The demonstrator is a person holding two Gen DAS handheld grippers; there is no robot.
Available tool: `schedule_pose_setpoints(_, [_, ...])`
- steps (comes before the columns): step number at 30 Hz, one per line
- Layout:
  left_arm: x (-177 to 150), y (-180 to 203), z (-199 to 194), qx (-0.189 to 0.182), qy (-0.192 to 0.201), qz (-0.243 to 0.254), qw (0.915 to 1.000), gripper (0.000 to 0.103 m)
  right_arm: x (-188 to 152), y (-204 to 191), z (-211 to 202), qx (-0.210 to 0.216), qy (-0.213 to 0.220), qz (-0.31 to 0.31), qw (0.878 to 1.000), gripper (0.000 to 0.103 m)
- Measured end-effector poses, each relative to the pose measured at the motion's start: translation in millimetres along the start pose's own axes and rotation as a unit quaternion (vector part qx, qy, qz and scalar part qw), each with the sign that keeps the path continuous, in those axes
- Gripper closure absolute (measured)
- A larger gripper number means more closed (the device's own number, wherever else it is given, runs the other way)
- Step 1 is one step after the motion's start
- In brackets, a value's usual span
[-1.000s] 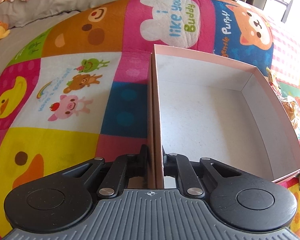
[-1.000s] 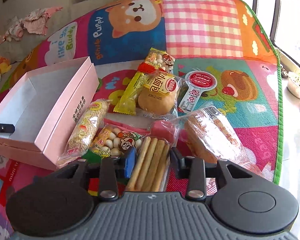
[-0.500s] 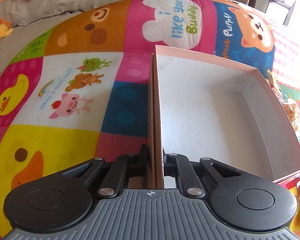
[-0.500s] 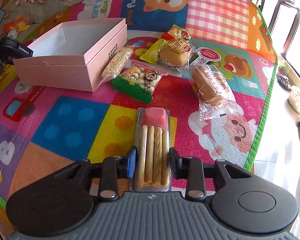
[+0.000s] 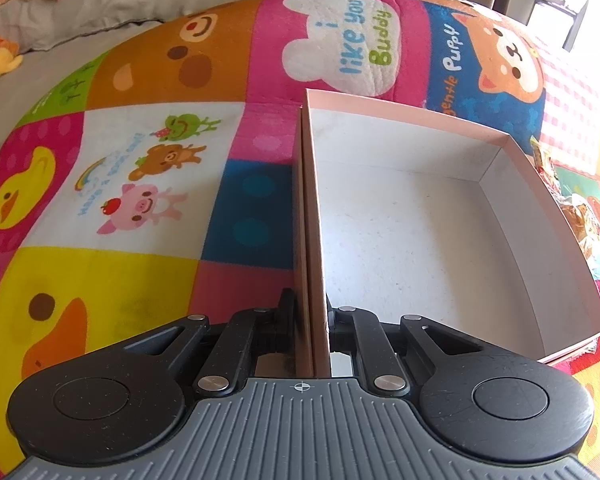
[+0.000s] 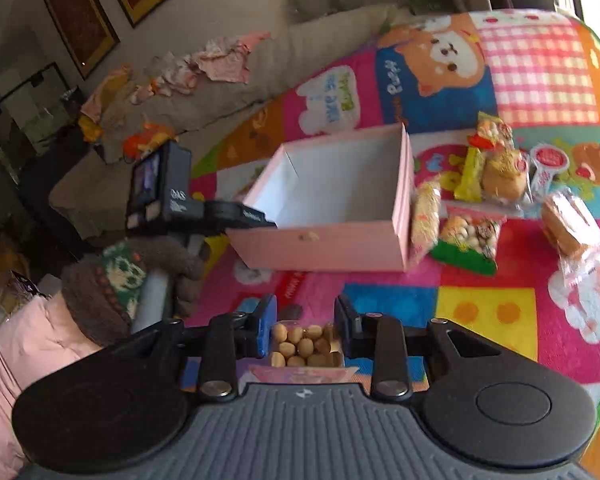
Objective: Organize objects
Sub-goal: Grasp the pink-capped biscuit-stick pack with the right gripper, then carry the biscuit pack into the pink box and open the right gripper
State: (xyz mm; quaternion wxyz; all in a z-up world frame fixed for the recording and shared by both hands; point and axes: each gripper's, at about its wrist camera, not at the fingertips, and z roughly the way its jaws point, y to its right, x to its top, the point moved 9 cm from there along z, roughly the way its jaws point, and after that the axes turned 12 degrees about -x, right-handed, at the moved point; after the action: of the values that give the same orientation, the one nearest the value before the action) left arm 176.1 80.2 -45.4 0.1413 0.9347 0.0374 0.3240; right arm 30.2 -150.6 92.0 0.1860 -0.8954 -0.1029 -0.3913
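Observation:
My left gripper (image 5: 311, 312) is shut on the left wall of the open pink box (image 5: 400, 232), which sits empty on the play mat. In the right wrist view the pink box (image 6: 332, 200) is ahead, with the left gripper (image 6: 252, 216) at its left wall. My right gripper (image 6: 305, 320) is shut on the pack of biscuit sticks (image 6: 306, 346), held end-on above the mat, in front of the box. Snack packs lie right of the box: a cereal bar (image 6: 424, 216), a bag of round biscuits (image 6: 470, 238), a bun (image 6: 504, 174), a wrapped bread (image 6: 568, 228).
The colourful play mat (image 5: 140, 184) covers the floor. A grey sofa (image 6: 220, 92) with clothes and toys lies behind it. A jelly cup (image 6: 546, 168) and a yellow snack bag (image 6: 474, 160) lie by the bun. The person's sleeve (image 6: 112, 280) is at the left.
My right gripper has lifted the biscuit stick pack and swung it left and up, facing the box from higher. The left gripper keeps its hold on the box wall, which has not moved.

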Motion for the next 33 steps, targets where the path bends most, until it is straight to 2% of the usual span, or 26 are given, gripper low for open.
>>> schedule_pose_setpoints(1, [0,0,0,0.000,0.000,0.000,1.0000,0.091,16,-7,0,0.006,0.016,-0.002,1.000,0.102])
schedule_pose_setpoints(3, [0,0,0,0.000,-0.001,0.001,1.0000,0.091,48,-13,9,0.013,0.037,0.003,0.999,0.103])
schedule_pose_setpoints(5, [0,-1,0,-0.001,-0.001,-0.005,1.0000,0.091,75,-16,22,-0.001,0.058,-0.003,0.998,0.103])
schedule_pose_setpoints(8, [0,-1,0,-0.003,-0.001,-0.009,1.0000,0.091,93,-12,36,-0.015,0.055,-0.010,0.998,0.102])
schedule_pose_setpoints(10, [0,-1,1,-0.004,-0.001,-0.005,1.0000,0.091,88,-7,36,-0.030,0.050,-0.036,0.998,0.101])
schedule_pose_setpoints(12, [0,-1,1,-0.004,-0.001,0.000,1.0000,0.091,62,1,37,-0.037,0.020,-0.073,0.996,0.094])
schedule_pose_setpoints(14, [0,0,1,-0.005,-0.002,0.002,1.0000,0.091,27,10,38,-0.037,-0.032,-0.090,0.995,0.067])
schedule_pose_setpoints(16, [-1,0,1,-0.006,-0.003,0.004,1.0000,0.091,-13,19,39,-0.047,-0.083,-0.109,0.989,0.058])
schedule_pose_setpoints(20, [-1,0,1,-0.006,-0.003,0.005,1.0000,0.091,-75,26,44,-0.049,-0.163,-0.129,0.977,0.057])
schedule_pose_setpoints(24, [-1,0,1,-0.006,-0.003,0.004,1.0000,0.091,-110,21,55,-0.056,-0.191,-0.161,0.967,0.058])
schedule_pose_setpoints(25, [-1,0,1,-0.006,-0.003,0.004,1.0000,0.091,-116,21,60,-0.069,-0.193,-0.179,0.962,0.069])
schedule_pose_setpoints(26, [-1,0,1,-0.006,-0.004,0.003,1.0000,0.091,-118,21,60,-0.081,-0.189,-0.194,0.959,0.078])
schedule_pose_setpoints(28, [-1,0,1,-0.006,-0.004,0.003,1.0000,0.091,-113,19,55,-0.087,-0.183,-0.195,0.960,0.080])
schedule_pose_setpoints(30, [-1,0,1,-0.006,-0.004,0.003,1.0000,0.091,-87,18,44,-0.069,-0.170,-0.159,0.970,0.080])
schedule_pose_setpoints(33, [-1,0,0,-0.008,-0.003,0.001,1.0000,0.091,-27,12,32,-0.046,-0.120,-0.111,0.986,0.080])
